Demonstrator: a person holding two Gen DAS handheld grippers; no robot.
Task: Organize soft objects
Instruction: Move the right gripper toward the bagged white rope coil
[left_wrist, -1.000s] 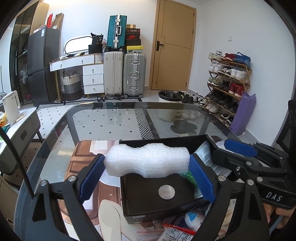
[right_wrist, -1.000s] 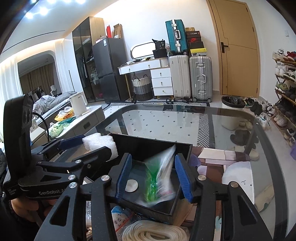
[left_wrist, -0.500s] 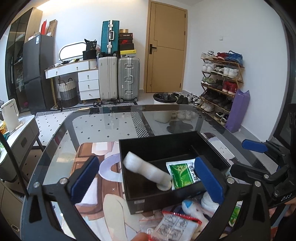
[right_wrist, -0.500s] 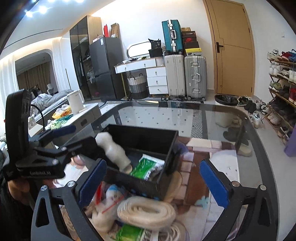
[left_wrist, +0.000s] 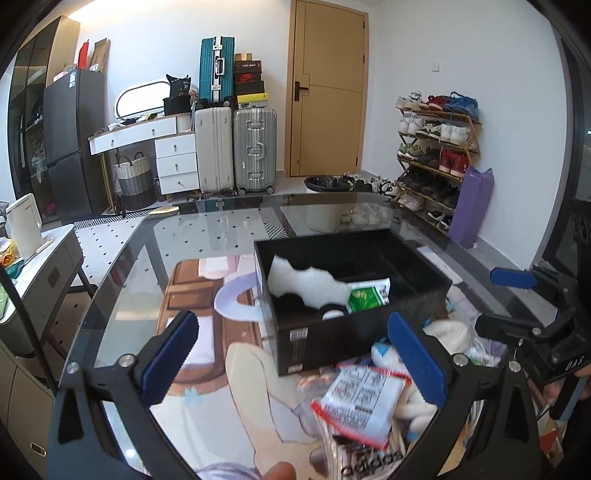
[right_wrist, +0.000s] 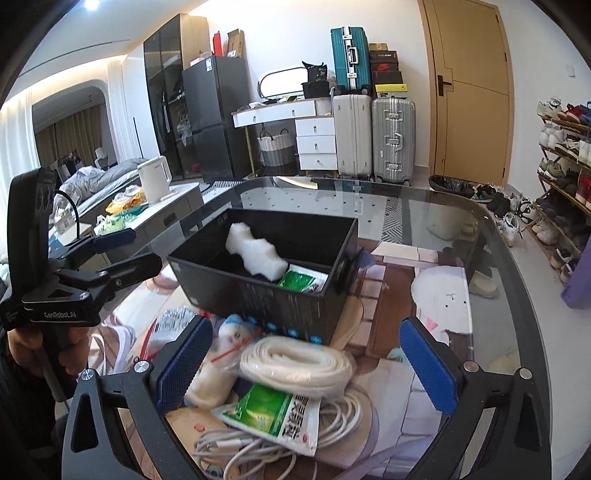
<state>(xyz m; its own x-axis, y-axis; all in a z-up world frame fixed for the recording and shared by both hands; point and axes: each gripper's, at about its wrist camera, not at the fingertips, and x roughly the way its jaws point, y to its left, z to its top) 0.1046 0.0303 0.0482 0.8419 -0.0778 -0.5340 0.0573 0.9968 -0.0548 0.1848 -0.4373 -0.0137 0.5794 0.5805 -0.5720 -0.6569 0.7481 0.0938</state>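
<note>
Foam block (right_wrist: 256, 250) and green packet (right_wrist: 301, 282) lie in the black box (right_wrist: 258, 299) on the glass table (right_wrist: 424, 199); 2 claws, left gripper (left_wrist: 295, 354) and right gripper (right_wrist: 306, 363), gape wide and empty. Below the right one a white rope coil (right_wrist: 295, 363) rests on another green packet (right_wrist: 273, 410); probably light, squashy, floppy, so pinch across its bundled middle; the crinkly packet beneath may slip.

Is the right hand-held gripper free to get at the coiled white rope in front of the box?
Probably yes. The right hand-held gripper stands wide open and empty, with the coiled white rope lying uncovered on top of the pile between its fingers, in front of the black box. Nothing blocks the approach.
</note>
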